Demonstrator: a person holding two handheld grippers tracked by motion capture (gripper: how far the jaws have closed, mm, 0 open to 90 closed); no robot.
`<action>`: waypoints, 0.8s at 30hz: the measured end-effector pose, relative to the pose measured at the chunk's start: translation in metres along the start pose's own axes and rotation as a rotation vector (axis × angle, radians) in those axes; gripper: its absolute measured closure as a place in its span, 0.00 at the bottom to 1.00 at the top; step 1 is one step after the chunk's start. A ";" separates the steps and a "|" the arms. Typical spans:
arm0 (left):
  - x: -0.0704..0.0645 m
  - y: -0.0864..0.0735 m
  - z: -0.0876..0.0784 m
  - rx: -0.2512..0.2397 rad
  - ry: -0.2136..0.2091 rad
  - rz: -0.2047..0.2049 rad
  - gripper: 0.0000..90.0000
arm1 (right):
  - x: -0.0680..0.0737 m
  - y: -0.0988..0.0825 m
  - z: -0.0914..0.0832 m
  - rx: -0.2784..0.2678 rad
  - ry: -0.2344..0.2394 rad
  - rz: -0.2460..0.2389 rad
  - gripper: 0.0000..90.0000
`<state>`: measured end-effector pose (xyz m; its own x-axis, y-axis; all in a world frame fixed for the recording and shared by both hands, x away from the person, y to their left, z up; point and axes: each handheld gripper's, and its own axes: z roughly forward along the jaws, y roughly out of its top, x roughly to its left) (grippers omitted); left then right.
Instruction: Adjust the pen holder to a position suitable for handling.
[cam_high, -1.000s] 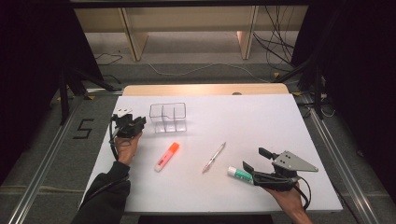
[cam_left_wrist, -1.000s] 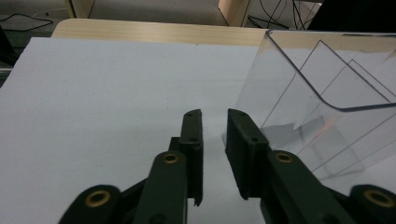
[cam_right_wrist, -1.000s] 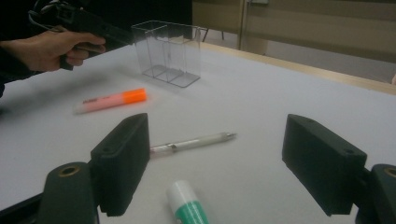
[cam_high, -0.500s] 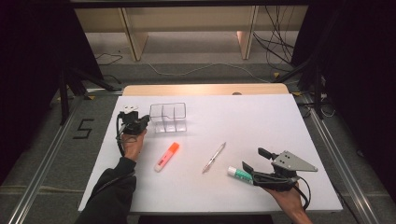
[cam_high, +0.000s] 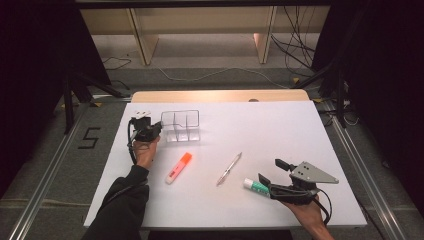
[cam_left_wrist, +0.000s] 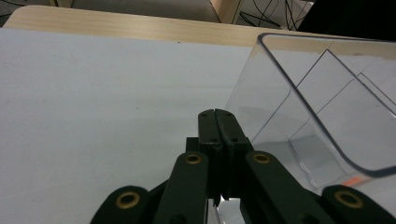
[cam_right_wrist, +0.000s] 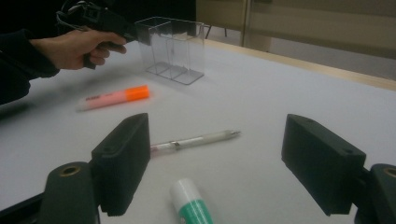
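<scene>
A clear plastic organizer with several compartments stands at the back left of the white table. My left gripper is shut, its tips against the organizer's left wall; in the left gripper view the jaws press together with nothing between them, beside the clear organizer. My right gripper rests open near the front right. A green-and-white glue stick lies just by its jaws, seen as the glue stick low between the pads. An orange highlighter and a pen lie mid-table.
The table's wooden strip runs along the far edge. Metal rails flank the table on both sides. Cables lie on the floor behind it. The far right of the tabletop is bare white surface.
My left hand has slid a little to the right, bringing its gripper up against the organizer's left wall. The right gripper and the loose items have stayed put.
</scene>
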<state>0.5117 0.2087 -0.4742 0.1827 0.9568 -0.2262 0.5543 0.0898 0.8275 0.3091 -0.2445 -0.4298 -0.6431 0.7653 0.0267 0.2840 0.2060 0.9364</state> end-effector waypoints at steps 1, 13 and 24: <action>0.000 0.001 0.001 0.002 -0.004 0.002 0.99 | 0.000 0.000 0.000 0.000 -0.001 0.002 0.27; -0.026 0.004 0.015 0.018 -0.037 0.001 0.99 | 0.000 0.000 0.000 0.004 -0.002 -0.002 0.28; -0.055 0.005 0.024 0.049 -0.074 0.015 0.99 | 0.000 0.000 0.000 0.003 -0.004 -0.005 0.28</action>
<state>0.5234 0.1501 -0.4701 0.2495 0.9349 -0.2526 0.5894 0.0603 0.8056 0.3090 -0.2449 -0.4295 -0.6419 0.7665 0.0207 0.2827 0.2115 0.9356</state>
